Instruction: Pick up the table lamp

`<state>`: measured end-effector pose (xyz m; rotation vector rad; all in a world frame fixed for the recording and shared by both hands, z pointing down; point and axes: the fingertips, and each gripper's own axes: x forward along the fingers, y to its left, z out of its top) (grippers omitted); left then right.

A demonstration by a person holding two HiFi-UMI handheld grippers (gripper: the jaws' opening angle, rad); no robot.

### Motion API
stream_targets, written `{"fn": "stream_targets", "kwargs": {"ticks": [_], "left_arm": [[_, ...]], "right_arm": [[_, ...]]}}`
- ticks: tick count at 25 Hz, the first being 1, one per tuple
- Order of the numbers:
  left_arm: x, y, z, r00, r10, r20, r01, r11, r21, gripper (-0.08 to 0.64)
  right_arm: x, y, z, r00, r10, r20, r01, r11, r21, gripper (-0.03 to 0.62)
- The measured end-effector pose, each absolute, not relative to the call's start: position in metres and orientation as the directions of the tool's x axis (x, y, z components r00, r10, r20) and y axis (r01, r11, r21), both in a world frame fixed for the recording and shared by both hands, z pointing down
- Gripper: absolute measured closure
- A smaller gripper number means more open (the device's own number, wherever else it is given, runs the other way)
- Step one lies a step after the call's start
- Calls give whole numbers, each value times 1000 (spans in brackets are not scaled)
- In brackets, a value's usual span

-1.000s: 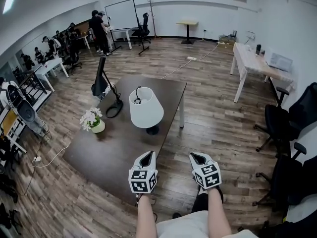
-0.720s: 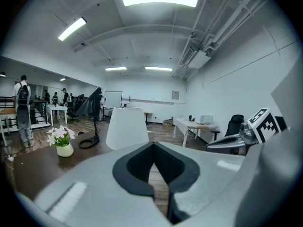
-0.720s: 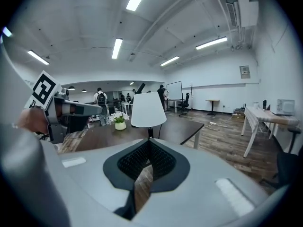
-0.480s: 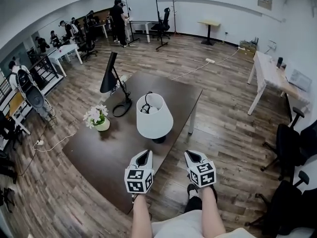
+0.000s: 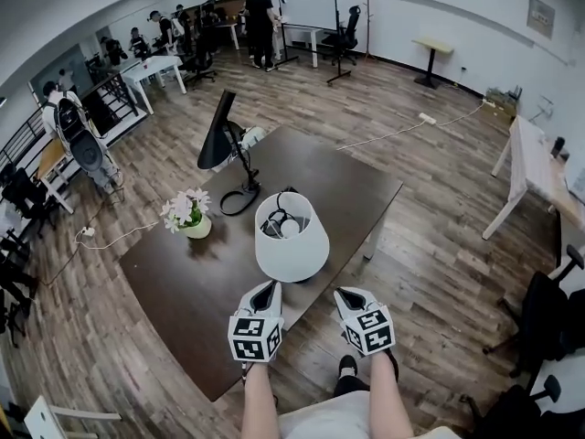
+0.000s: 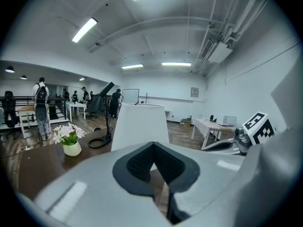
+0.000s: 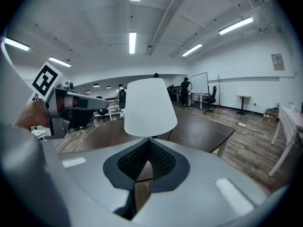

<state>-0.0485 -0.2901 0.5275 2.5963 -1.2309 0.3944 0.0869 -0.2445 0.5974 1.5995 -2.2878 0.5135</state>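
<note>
Table lamp [image 5: 291,240]: standing upright on the dark worktop [image 5: 352,186], close to the edge nearest the person. The white shade is wide at the bottom, and a bulb and black cord show through its open top.
Lamp in the gripper views: dead ahead in both, filling the middle of the left gripper view [image 6: 140,126] and sitting just above the jaws in the right gripper view [image 7: 149,107].
Left hand-held gripper [image 5: 269,285]: jaws pressed together at the tips with nothing between them. It hovers over the near edge of the worktop, just short of the shade and not touching it. Its own view shows the dark pads meeting [image 6: 152,145].
Right hand-held gripper [image 5: 341,292]: jaws drawn in to a thin slit and empty [image 7: 148,144]. It is held just off the worktop's edge, over the wooden floor [image 5: 430,245], near the lamp but clear of it.
Spacing: the two grippers sit side by side and apart, and the lamp is ahead between their lines.
Flower pot [image 5: 195,227]: pale pot of white flowers, left of the lamp and well apart from it.
Black stand [image 5: 218,135]: beyond the flowers, tilted dark head on a thin stem with a ring foot.
Background: people [image 5: 263,7] and white desks at the far wall, and a whiteboard [image 5: 306,0].
</note>
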Motion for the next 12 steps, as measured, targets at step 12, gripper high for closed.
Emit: {"fn": "stream_targets", "kwargs": {"ticks": [12], "left_arm": [[2,-320,531,501,-794,345,-862,-493,117,560]], "right_arm": [[126,-286,635,-543,-704,458,-838,493,-234,566]]}}
